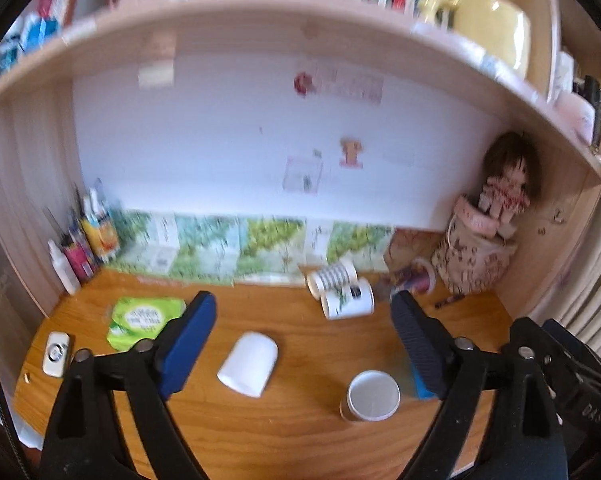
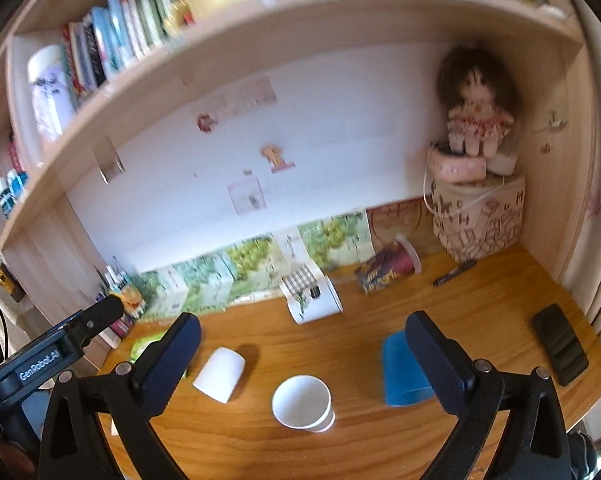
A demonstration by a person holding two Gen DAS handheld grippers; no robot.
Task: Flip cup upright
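Observation:
A white paper cup (image 1: 248,363) stands upside down on the wooden desk (image 1: 292,432), also in the right wrist view (image 2: 219,374). A second white cup (image 1: 373,395) stands upright, mouth up (image 2: 303,402). A blue cup (image 2: 404,368) stands upside down to its right, partly hidden behind a finger in both views. My left gripper (image 1: 304,344) is open and empty, above and in front of the white cups. My right gripper (image 2: 304,356) is open and empty, above the upright cup.
Two printed cups (image 1: 342,288) lie on their sides near the back, with a dark red cup (image 2: 388,266) beside them. A green packet (image 1: 144,320), a black phone (image 2: 560,344), a pen (image 2: 454,273), a doll on a basket (image 2: 476,208) and bottles (image 1: 80,248) ring the desk.

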